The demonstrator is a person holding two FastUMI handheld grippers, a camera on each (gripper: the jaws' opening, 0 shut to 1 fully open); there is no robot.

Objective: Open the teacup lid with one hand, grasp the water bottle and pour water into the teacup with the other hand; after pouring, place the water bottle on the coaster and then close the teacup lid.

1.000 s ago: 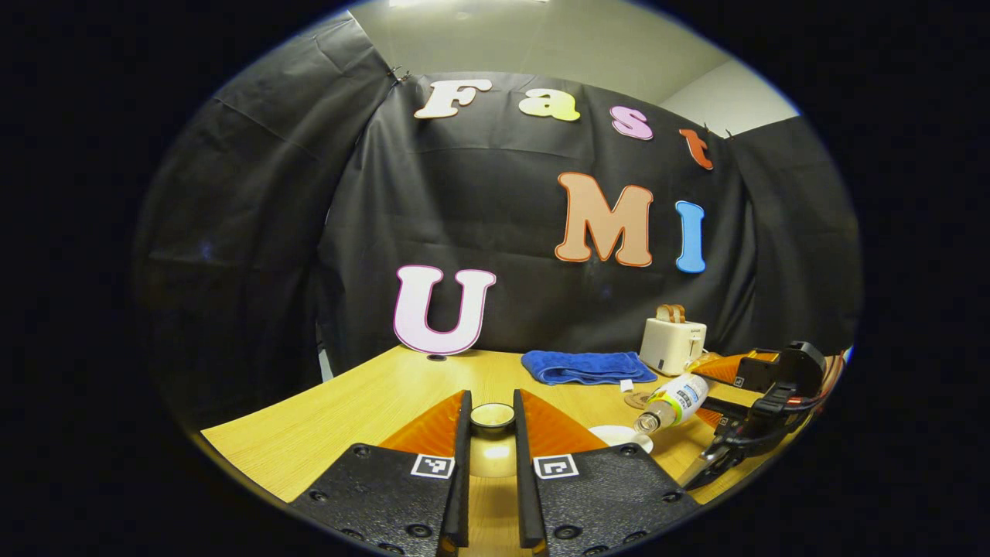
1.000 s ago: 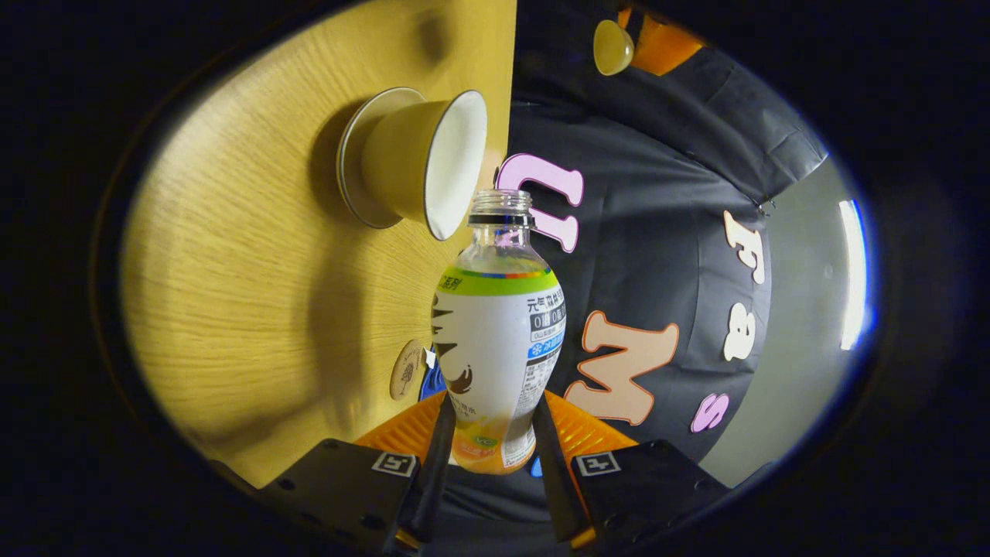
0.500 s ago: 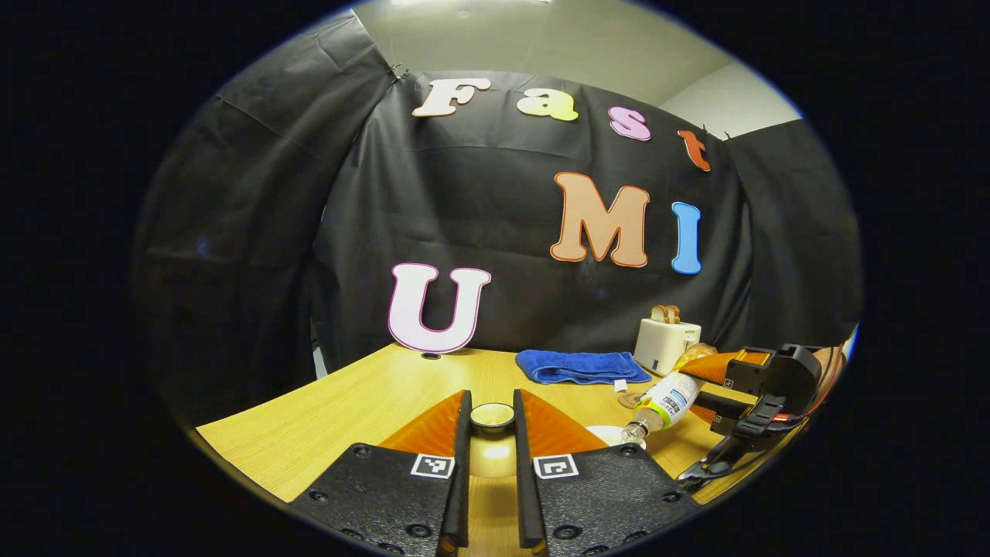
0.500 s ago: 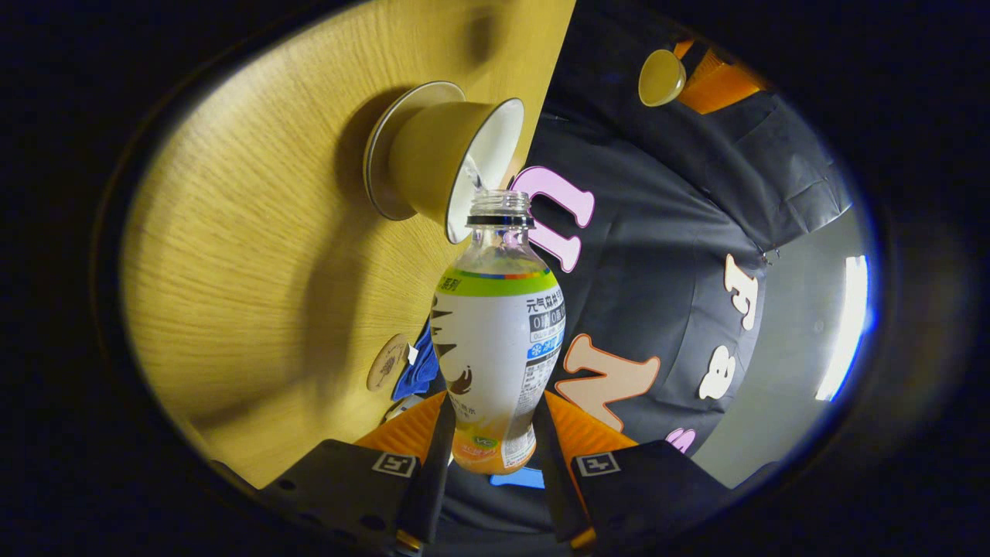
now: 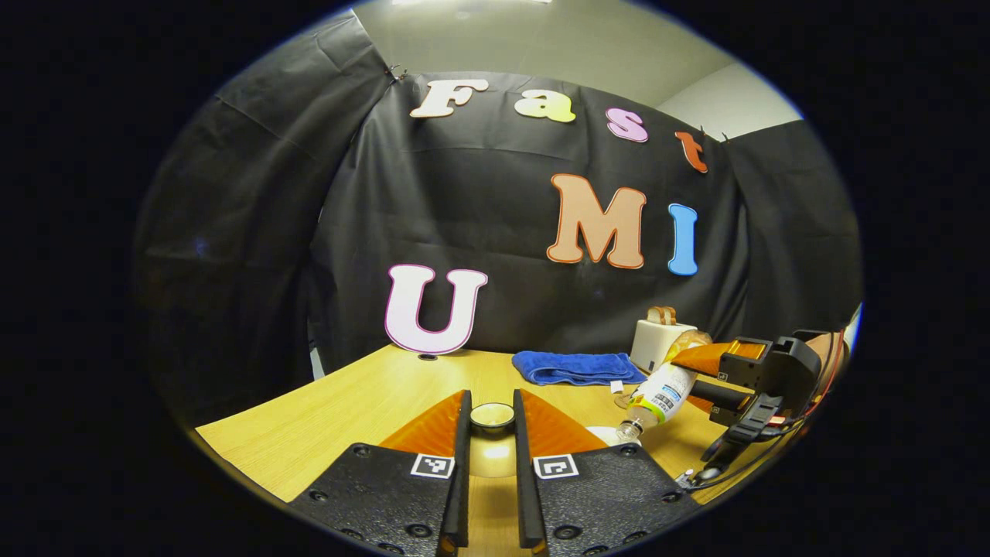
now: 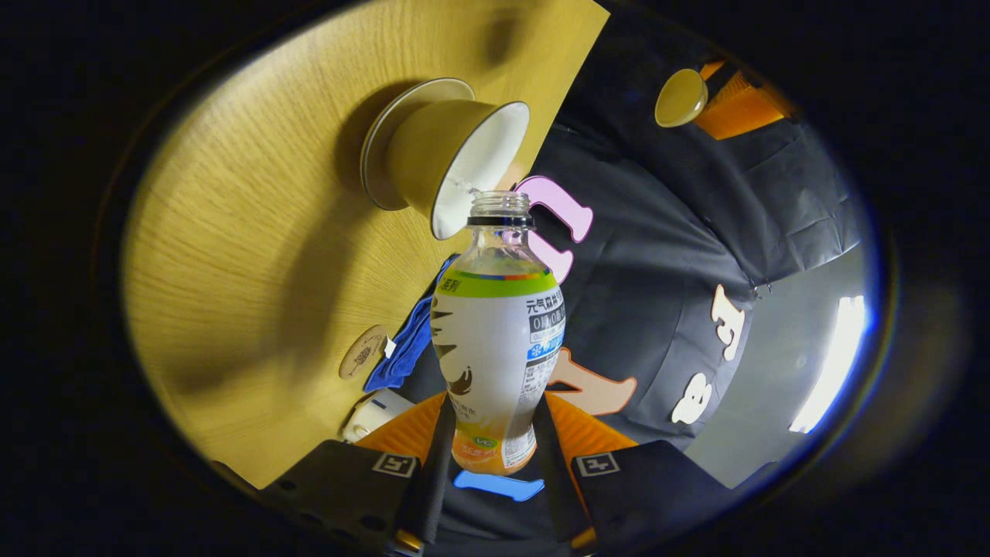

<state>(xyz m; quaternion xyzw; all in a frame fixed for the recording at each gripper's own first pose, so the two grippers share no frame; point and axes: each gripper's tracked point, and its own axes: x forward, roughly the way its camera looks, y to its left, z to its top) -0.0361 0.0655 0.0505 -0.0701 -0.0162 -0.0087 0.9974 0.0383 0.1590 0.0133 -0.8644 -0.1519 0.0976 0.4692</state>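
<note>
My left gripper (image 5: 491, 404) is shut on the beige teacup lid (image 5: 493, 418), held up off the wooden table (image 5: 363, 398). To its right, my right gripper (image 5: 691, 387) tilts the labelled water bottle (image 5: 660, 396) mouth-down over the teacup (image 5: 605, 435). In the right gripper view, the right gripper (image 6: 495, 404) is shut on the bottle (image 6: 499, 333). The bottle's open mouth sits at the rim of the teacup (image 6: 456, 158), which stands on its saucer (image 6: 387, 135); a thin stream of water runs into the cup. The lid (image 6: 681, 97) shows beyond, in the left gripper (image 6: 708, 97).
A round coaster (image 6: 362, 362) lies on the table beside a folded blue towel (image 6: 406, 344) and a white toaster (image 6: 375, 410). In the left gripper view the towel (image 5: 576, 367) and toaster (image 5: 657, 344) stand at the back right, near the wall.
The right gripper has tipped the bottle further down, bringing its mouth to the teacup rim, and water has started to run. The left gripper holds the lid still.
</note>
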